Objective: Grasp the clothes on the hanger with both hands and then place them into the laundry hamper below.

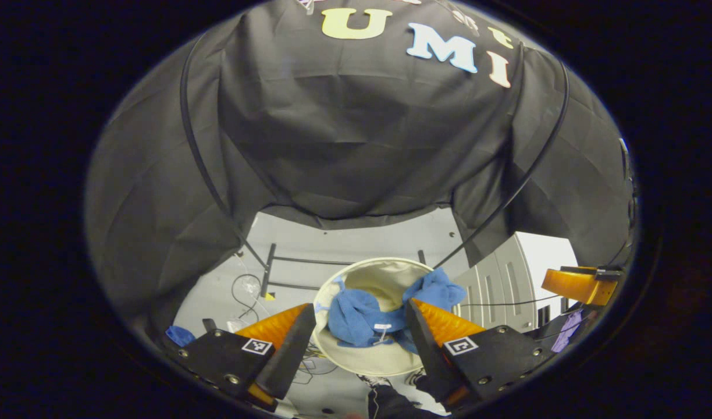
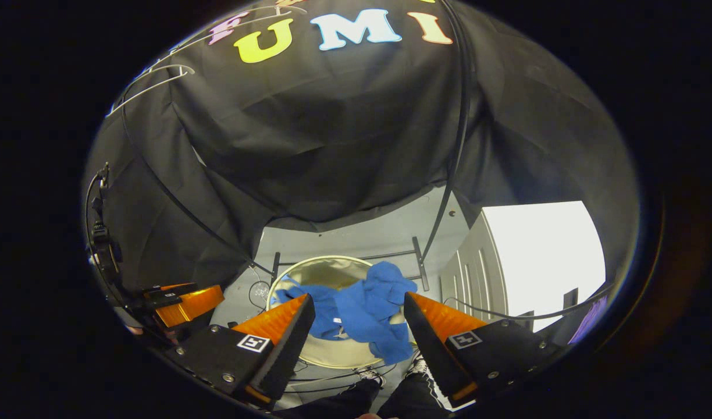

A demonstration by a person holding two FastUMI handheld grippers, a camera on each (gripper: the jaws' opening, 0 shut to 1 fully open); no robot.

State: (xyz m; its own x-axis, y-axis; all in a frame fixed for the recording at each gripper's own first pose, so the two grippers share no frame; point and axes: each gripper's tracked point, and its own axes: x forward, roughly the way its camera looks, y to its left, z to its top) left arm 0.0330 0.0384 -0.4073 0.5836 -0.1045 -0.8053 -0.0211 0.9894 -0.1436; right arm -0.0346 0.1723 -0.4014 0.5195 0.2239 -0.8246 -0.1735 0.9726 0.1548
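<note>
The blue clothes [image 1: 356, 317] lie crumpled in the round cream laundry hamper [image 1: 362, 364] on the floor, one fold draped over its far right rim. My left gripper [image 1: 360, 307] hangs above the hamper, open, with nothing between its fingers. In the right gripper view the blue clothes [image 2: 367, 308] spill over the hamper's [image 2: 315, 260] near rim. My right gripper [image 2: 359, 298] is also open and holds nothing, above the hamper. Each view catches the other gripper off to the side: the right gripper [image 1: 583, 285] and the left gripper [image 2: 187, 302]. A bare white hanger [image 2: 152, 81] hangs at the upper left.
Dark rack base bars [image 1: 269, 270] lie on the grey floor behind the hamper, with loose cables [image 1: 242, 288] beside them. A white ribbed panel [image 2: 472, 273] stands to the right. A person's legs and shoes [image 2: 414, 396] are just below the hamper.
</note>
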